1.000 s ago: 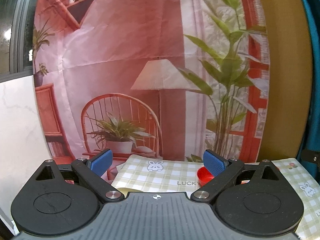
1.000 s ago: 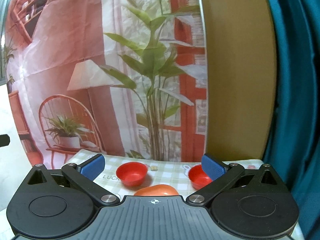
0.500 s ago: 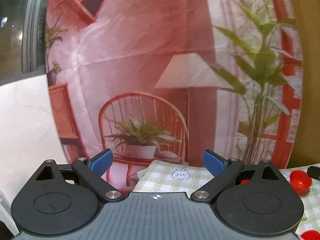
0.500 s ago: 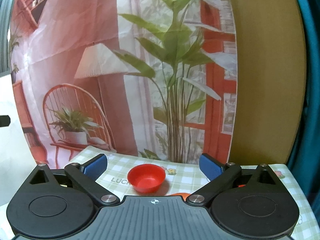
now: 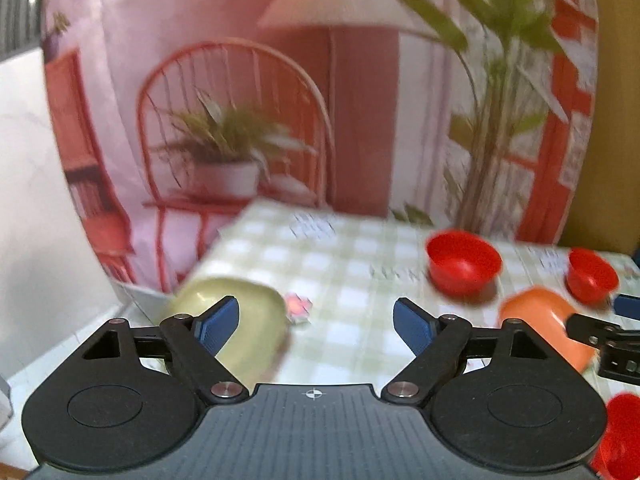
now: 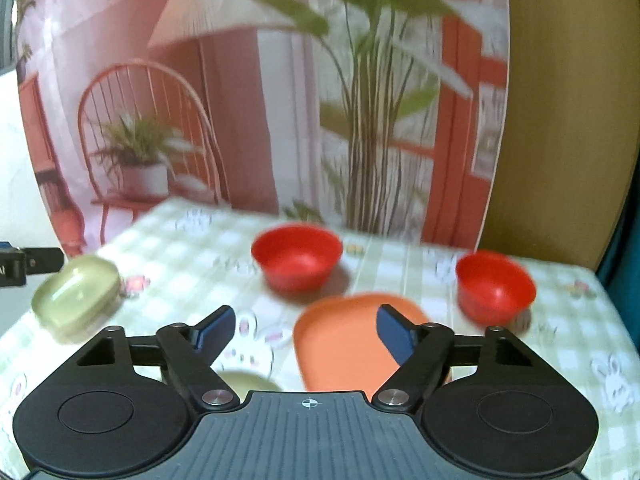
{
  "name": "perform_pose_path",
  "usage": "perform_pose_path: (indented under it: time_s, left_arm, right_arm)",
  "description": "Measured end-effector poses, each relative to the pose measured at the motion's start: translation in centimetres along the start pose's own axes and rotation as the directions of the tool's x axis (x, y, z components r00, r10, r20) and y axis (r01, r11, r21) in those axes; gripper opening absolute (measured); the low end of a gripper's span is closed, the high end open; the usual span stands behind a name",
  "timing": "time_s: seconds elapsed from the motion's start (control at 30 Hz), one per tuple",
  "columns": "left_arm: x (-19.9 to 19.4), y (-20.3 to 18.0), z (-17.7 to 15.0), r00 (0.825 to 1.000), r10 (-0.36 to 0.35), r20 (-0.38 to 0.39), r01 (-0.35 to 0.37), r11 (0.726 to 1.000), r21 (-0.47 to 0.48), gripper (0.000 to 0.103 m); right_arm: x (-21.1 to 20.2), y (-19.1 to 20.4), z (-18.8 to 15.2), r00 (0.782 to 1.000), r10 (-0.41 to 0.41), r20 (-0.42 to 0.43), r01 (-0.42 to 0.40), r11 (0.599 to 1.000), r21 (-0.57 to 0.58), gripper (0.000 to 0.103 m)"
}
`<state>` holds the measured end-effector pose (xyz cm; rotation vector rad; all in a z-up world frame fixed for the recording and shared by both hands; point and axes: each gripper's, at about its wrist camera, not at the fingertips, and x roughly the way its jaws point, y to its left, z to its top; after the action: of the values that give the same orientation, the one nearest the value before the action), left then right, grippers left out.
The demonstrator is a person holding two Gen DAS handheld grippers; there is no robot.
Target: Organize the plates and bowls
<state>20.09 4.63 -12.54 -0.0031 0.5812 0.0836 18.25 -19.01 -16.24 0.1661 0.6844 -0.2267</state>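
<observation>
An orange plate point(image 6: 352, 340) lies on the checked tablecloth point(image 6: 180, 264), partly under my right gripper point(image 6: 306, 330), which is open and empty above it. Two red bowls stand behind it, one in the middle point(image 6: 298, 256) and one at the right point(image 6: 494, 284). A pale green plate point(image 6: 76, 296) lies at the left; another green piece point(image 6: 248, 382) shows below the gripper. In the left wrist view my left gripper point(image 5: 316, 320) is open and empty, above the green plate point(image 5: 248, 320). The orange plate point(image 5: 544, 320) and red bowls point(image 5: 462, 262) point(image 5: 592, 274) lie to its right.
A printed backdrop of a chair, lamp and plant point(image 6: 360, 100) hangs behind the table. A tan panel point(image 6: 560, 120) stands at the right. A third red piece point(image 5: 620, 432) shows at the lower right of the left wrist view, where the right gripper's finger point(image 5: 600, 334) also shows.
Both cameras have tilted down and moved nearer the table. More of the tablecloth, the plates and the bowls have come into view. Both grippers remain open.
</observation>
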Motion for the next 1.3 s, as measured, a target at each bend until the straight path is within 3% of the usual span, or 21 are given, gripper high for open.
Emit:
perform_pose_path:
  time_s: [0.27, 0.63, 0.87, 1.03, 1.3]
  left_arm:
    - [2.6, -2.8, -4.9, 0.987, -0.071, -0.143, 0.073, 0.997, 0.011, 0.086]
    - [3.9, -3.8, -8.2, 0.946, -0.123, -0.300, 0.118, 0.992, -0.036, 0.066]
    - [4.2, -4.4, -9.3, 0.924, -0.173, -0.341, 0.163, 0.985, -0.058, 0.052]
    - [4.4, -4.7, -9.6, 0.914, -0.182, -0.363, 0.172, 0.983, -0.060, 0.033]
    - [4.2, -5.0, -9.9, 0.916, -0.195, -0.352, 0.188, 0.981, -0.055, 0.016]
  right_arm:
    - [2.2, -0.2, -3.1, 0.985, 0.049, -0.164, -0.047, 0.999, 0.015, 0.050]
    - [3.3, 0.4, -4.5, 0.963, 0.087, -0.254, -0.090, 0.996, 0.000, 0.043]
    - [3.7, -0.3, -5.0, 0.957, 0.081, -0.277, -0.082, 0.997, 0.009, 0.036]
    - [3.8, -0.9, -5.3, 0.958, 0.075, -0.278, -0.065, 0.997, 0.044, 0.031]
    - [4.0, -1.3, -5.6, 0.954, 0.085, -0.288, -0.066, 0.995, 0.075, 0.009]
